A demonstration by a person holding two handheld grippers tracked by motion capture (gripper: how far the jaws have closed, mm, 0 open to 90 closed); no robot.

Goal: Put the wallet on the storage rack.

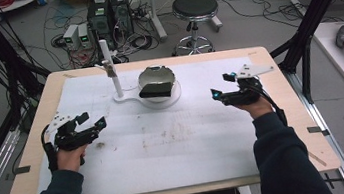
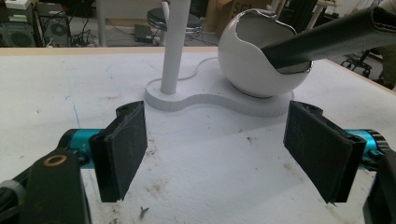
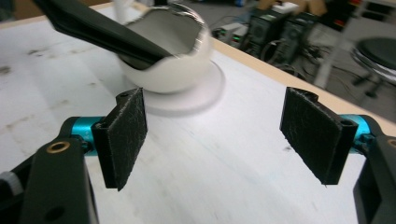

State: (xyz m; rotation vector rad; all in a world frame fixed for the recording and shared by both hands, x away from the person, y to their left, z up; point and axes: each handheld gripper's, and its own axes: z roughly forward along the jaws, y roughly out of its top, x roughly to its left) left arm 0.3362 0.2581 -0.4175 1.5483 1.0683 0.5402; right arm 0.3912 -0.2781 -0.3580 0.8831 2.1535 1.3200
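Both tools, left tool and right tool, stand wide and empty on the table; black flat object lies across white bowl, long axis toward the nearer right tool.
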